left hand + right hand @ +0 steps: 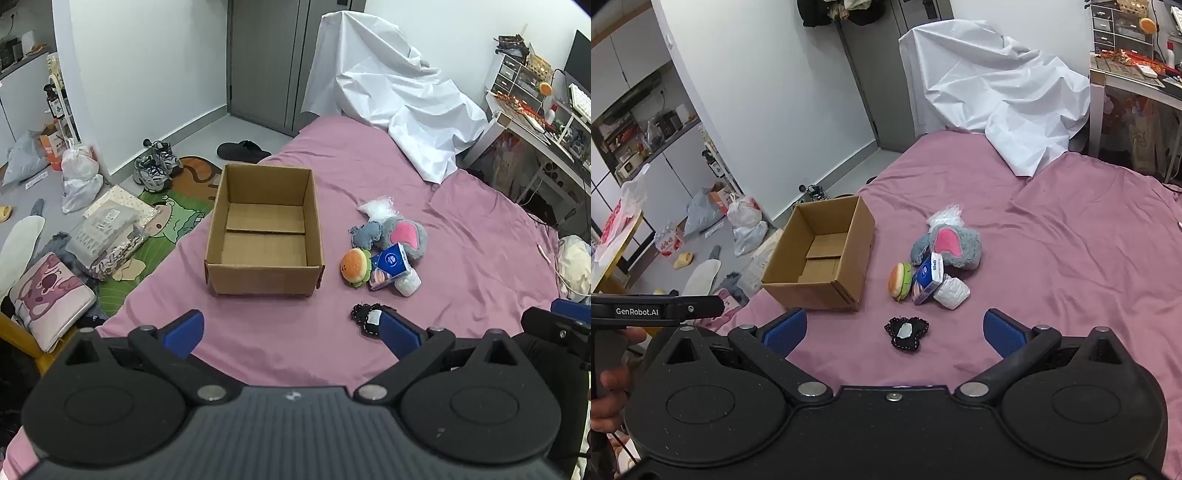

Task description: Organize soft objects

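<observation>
An open, empty cardboard box [264, 236] [820, 254] sits on the pink bed. To its right lies a pile: a grey and pink plush [400, 234] [951, 245], a burger plush [355, 265] [900, 282], a blue tissue pack [389, 264] [927, 278], a white roll [408, 283] [952, 292] and a clear bag [376, 206] [945, 216]. A small black lacy pad [365, 315] [907, 332] lies nearer. My left gripper [291, 334] is open and empty, before the box. My right gripper [894, 332] is open and empty, with the black pad between its fingers' line.
A white sheet [391, 96] [997, 99] covers something at the bed's head. A cluttered desk [535, 110] stands at the right. On the floor to the left lie shoes [155, 166], bags [79, 177], a cushion [48, 291] and a green mat [166, 221].
</observation>
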Motion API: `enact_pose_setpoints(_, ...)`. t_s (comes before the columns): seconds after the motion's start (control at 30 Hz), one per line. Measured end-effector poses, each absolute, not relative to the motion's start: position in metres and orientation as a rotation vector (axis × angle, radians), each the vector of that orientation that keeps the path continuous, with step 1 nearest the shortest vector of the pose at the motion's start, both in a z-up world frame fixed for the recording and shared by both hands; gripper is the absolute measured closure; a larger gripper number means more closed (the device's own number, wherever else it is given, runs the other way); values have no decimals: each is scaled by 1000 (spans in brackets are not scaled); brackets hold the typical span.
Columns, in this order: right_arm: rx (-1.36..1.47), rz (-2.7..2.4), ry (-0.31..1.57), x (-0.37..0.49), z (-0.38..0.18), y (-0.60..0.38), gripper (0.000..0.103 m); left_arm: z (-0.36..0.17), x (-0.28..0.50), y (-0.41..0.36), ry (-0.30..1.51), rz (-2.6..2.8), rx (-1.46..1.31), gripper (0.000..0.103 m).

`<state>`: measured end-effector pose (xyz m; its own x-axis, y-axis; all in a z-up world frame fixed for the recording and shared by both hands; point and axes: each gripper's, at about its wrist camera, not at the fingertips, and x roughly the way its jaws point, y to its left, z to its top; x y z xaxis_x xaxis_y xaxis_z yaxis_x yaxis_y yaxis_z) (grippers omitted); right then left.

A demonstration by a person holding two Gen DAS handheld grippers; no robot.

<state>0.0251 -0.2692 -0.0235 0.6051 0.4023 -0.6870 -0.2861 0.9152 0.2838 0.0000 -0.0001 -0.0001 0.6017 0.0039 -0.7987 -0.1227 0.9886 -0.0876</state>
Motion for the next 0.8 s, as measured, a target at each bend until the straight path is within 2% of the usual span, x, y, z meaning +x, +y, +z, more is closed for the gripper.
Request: enact_pose_setpoints(0.8, 125, 376, 846, 24, -29, -269, 0, -13, 1, -13, 943, 56, -122, 3)
